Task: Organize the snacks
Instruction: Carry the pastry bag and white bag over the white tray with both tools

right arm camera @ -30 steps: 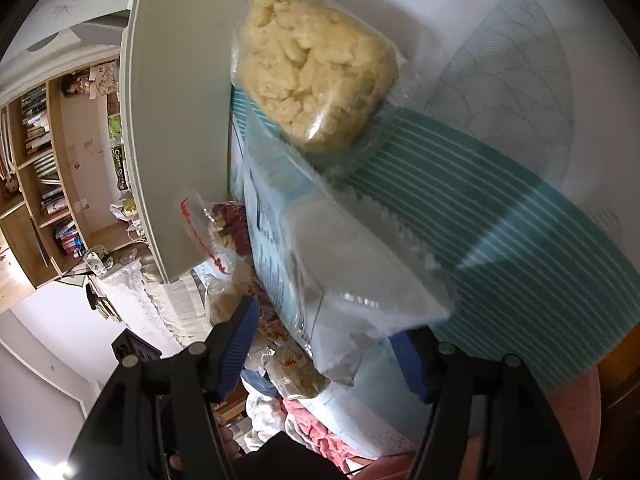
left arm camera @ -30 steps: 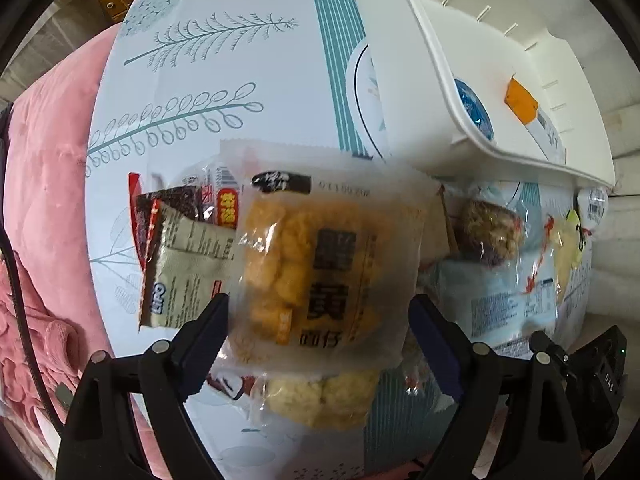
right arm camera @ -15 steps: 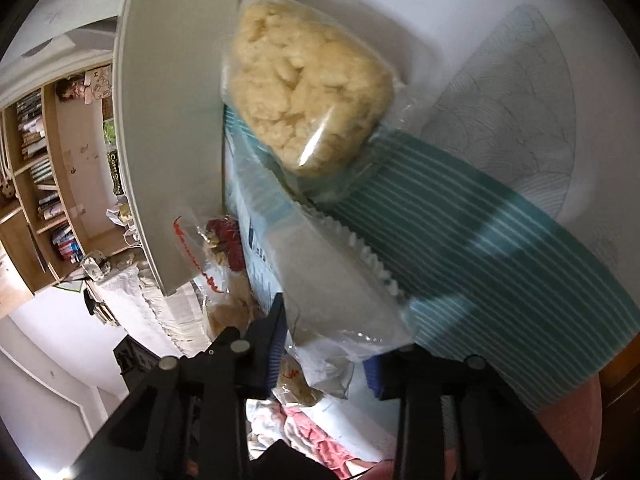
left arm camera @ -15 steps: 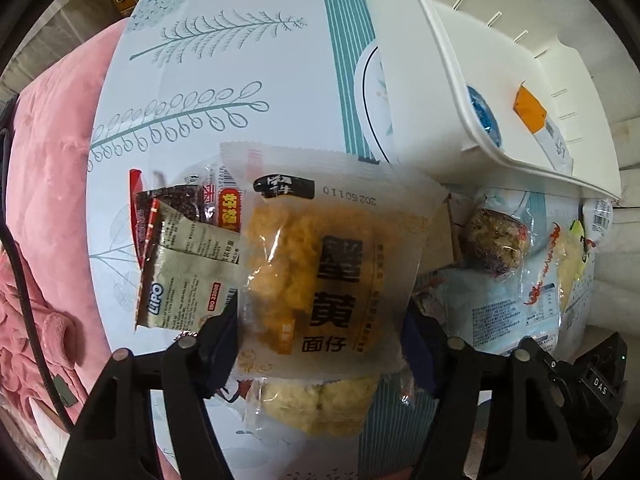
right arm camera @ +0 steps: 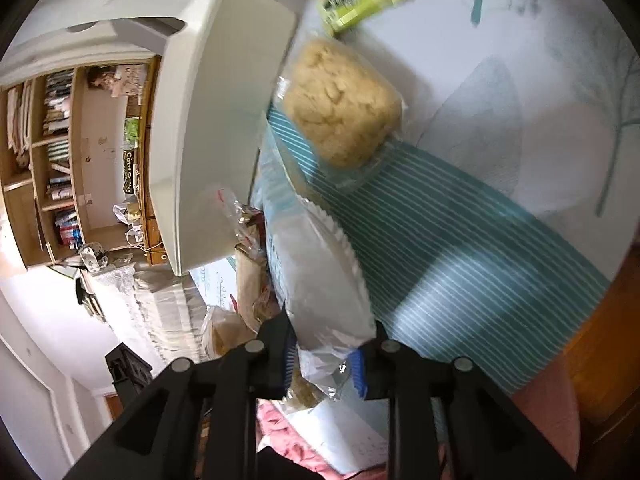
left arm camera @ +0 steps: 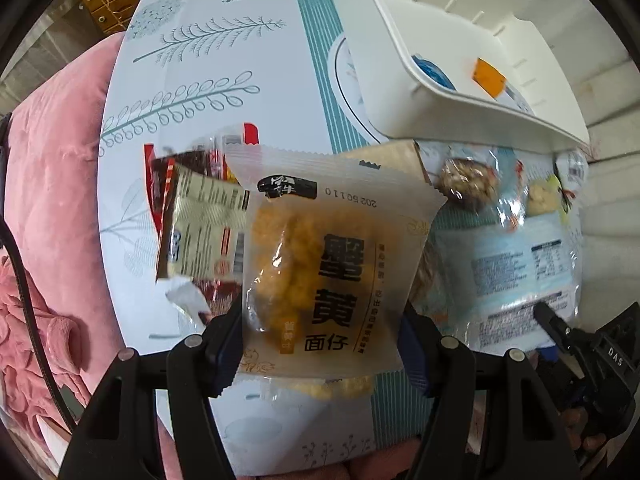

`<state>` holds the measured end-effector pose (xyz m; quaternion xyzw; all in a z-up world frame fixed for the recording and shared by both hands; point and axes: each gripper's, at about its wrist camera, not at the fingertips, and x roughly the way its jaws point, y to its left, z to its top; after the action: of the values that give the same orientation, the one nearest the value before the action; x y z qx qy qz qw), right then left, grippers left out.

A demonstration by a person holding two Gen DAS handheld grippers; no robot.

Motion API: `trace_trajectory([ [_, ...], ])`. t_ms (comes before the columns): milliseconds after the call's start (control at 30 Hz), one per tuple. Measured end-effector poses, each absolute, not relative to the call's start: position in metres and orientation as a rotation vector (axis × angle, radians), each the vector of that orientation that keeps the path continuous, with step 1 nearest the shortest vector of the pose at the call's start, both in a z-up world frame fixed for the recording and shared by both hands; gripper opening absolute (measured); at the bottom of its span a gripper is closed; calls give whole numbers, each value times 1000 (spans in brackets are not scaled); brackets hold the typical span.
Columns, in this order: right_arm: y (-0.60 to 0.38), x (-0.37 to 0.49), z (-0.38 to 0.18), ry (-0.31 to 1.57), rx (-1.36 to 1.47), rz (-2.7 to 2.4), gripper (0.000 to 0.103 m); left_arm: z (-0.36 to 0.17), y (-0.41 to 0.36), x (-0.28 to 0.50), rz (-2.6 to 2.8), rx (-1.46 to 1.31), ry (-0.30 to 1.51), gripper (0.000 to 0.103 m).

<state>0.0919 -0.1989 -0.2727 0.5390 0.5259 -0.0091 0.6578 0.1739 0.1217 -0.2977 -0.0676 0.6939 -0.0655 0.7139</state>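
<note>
Left gripper [left arm camera: 320,344] clamped on a frosted packet of yellow snack [left arm camera: 320,272], lifted off the patterned tablecloth [left arm camera: 192,80], in front of the white bin [left arm camera: 460,72]. Right gripper [right arm camera: 328,360], jaws just narrowed, pinching the end of a pale blue-and-white bag [right arm camera: 316,264] beside the same bin [right arm camera: 216,128]. Beyond, a clear-wrapped beige cake [right arm camera: 344,112] on the cloth.

Both grippers are black plastic. The left gripper [left arm camera: 322,354] and right gripper [right arm camera: 324,364] have blue pads [right arm camera: 359,372] and silver screws [left arm camera: 446,342].
</note>
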Motion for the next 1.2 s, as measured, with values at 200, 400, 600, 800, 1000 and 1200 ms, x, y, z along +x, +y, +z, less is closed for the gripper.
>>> trace_trajectory([
  [200, -204, 77, -246, 1074, 1188, -3, 21, -282, 121, 158, -184, -120, 1510, 65],
  [400, -211, 76, -221, 999, 1107, 36, 21, -257, 122, 145, -220, -130, 1447, 65],
  [600, -214, 91, -190, 946, 1007, 88, 20, -238, 121, 143, -239, -144, 1390, 65],
  [800, -218, 115, -159, 909, 900, 149, 20, -217, 110, 153, -242, -161, 1359, 66],
  [1000, -231, 149, -131, 878, 828, 210, 20, -192, 93, 174, -242, -183, 1332, 66],
  [1200, -242, 186, -108, 856, 738, 272, 21, -169, 69, 203, -223, -200, 1307, 68],
])
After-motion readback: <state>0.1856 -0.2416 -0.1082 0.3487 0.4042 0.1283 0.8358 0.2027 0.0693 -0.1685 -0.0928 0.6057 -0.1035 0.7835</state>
